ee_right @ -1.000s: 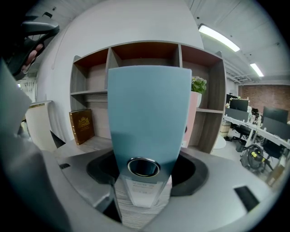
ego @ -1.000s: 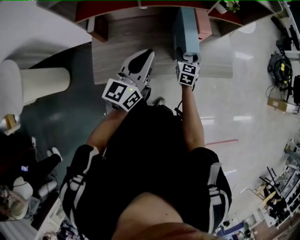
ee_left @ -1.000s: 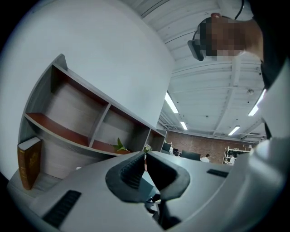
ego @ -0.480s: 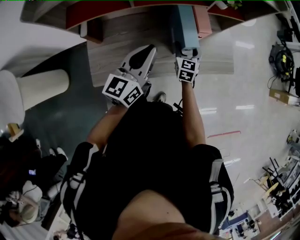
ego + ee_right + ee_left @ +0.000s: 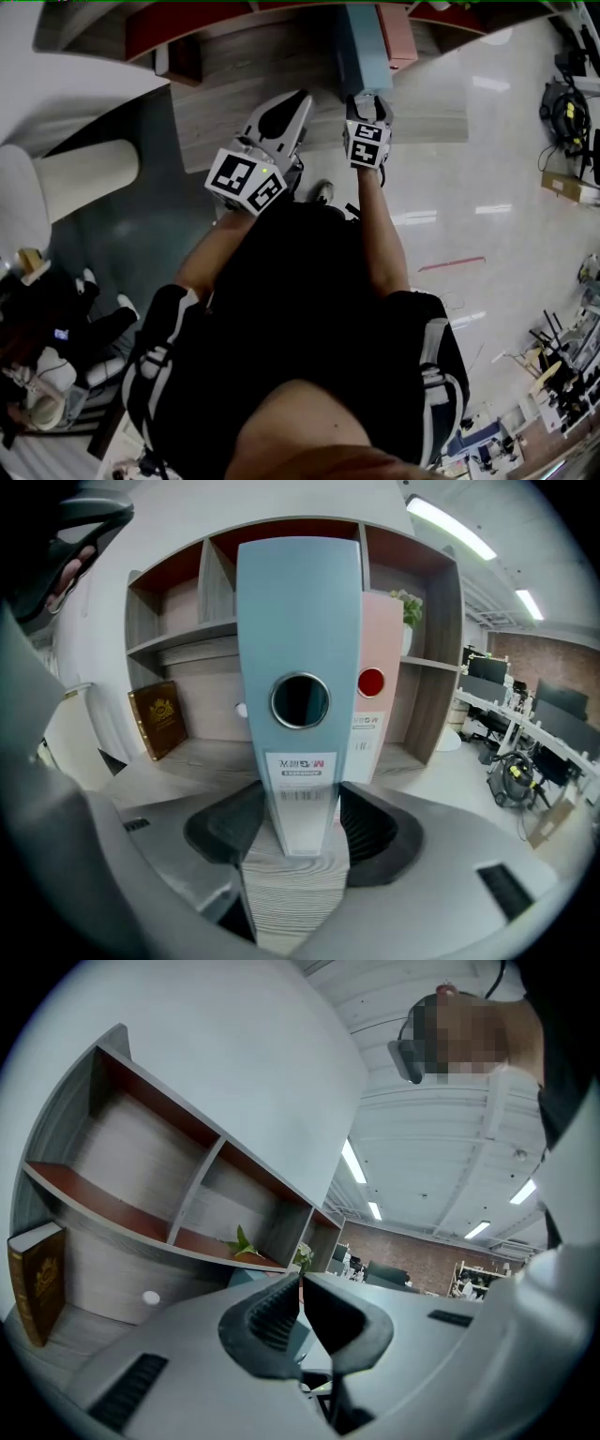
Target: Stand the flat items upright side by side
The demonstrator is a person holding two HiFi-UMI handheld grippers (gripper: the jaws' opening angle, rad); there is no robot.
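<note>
A tall blue binder (image 5: 298, 621) stands upright on the grey wooden shelf (image 5: 197, 752), spine toward me, with a pink binder (image 5: 380, 667) upright against its right side. My right gripper (image 5: 302, 803) has just been closing, and its pads now press both sides of the blue spine near its foot. In the head view the right gripper (image 5: 367, 98) sits at the foot of the blue binder (image 5: 364, 47), and the pink binder (image 5: 396, 33) stands just right of it. My left gripper (image 5: 286, 108) hovers to the left, shut and empty (image 5: 300, 1283).
A brown book (image 5: 159, 719) leans upright at the shelf's left end, seen too as the brown book (image 5: 37, 1279) in the left gripper view. A small plant (image 5: 408, 607) stands on an upper shelf. A cream pillar (image 5: 84, 173) rises left of the shelf, and a person (image 5: 47, 375) sits at lower left.
My right gripper has slid forward along the shelf to the blue binder's foot. The left gripper has shifted only slightly.
</note>
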